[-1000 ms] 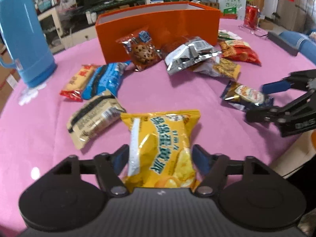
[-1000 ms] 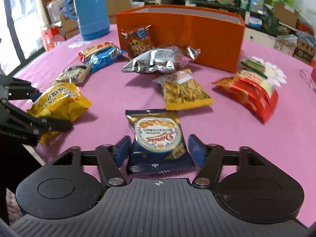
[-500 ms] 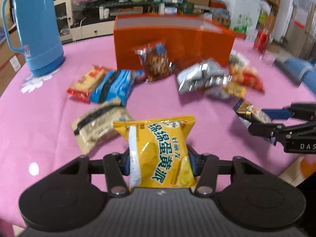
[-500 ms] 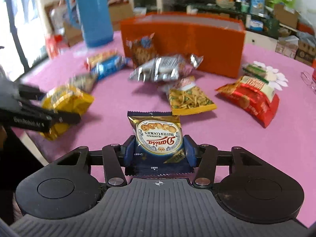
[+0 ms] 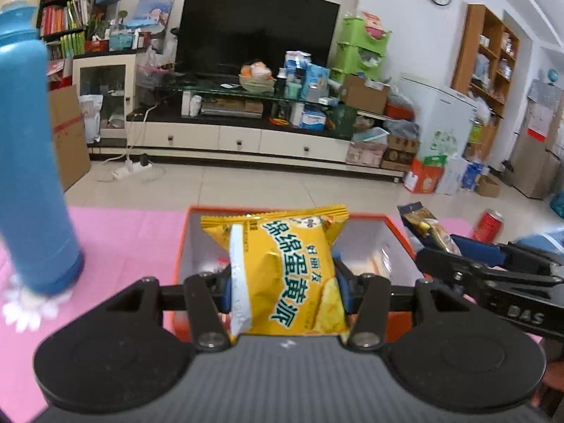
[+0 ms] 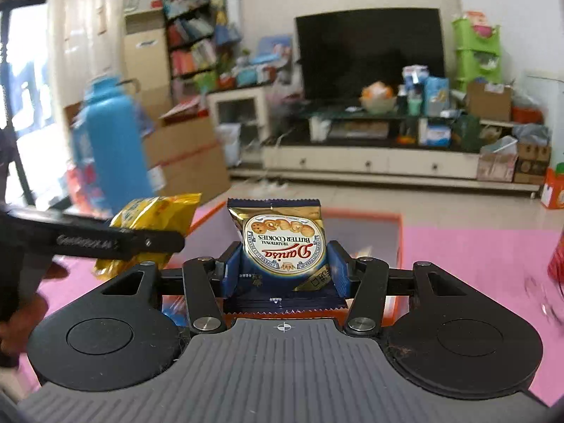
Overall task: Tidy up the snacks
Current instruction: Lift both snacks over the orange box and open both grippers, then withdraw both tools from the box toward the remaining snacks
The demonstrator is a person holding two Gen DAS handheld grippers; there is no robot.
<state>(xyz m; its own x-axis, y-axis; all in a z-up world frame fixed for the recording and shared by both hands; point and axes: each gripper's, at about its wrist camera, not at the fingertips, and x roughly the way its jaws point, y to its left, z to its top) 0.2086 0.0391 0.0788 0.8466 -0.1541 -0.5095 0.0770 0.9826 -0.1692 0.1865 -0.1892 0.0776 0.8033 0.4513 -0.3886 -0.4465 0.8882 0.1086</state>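
My left gripper (image 5: 283, 290) is shut on a yellow chip bag (image 5: 285, 271) and holds it above the open orange box (image 5: 394, 243) on the pink table. My right gripper (image 6: 283, 275) is shut on a dark blue butter cookie pack (image 6: 283, 246), also raised over the orange box (image 6: 400, 243). In the left wrist view the right gripper (image 5: 458, 253) with its cookie pack (image 5: 424, 225) is at the right of the box. In the right wrist view the left gripper (image 6: 148, 243) with the yellow bag (image 6: 158, 215) is at the left.
A blue thermos (image 5: 31, 162) stands on the pink table (image 5: 116, 239) left of the box; it also shows in the right wrist view (image 6: 109, 148). A red can (image 5: 488, 225) stands at the right. Behind the table are a TV stand and shelves.
Both grippers closed on their packs, lifted them off the table and carried them forward over the orange box. The other snacks have dropped out of view.
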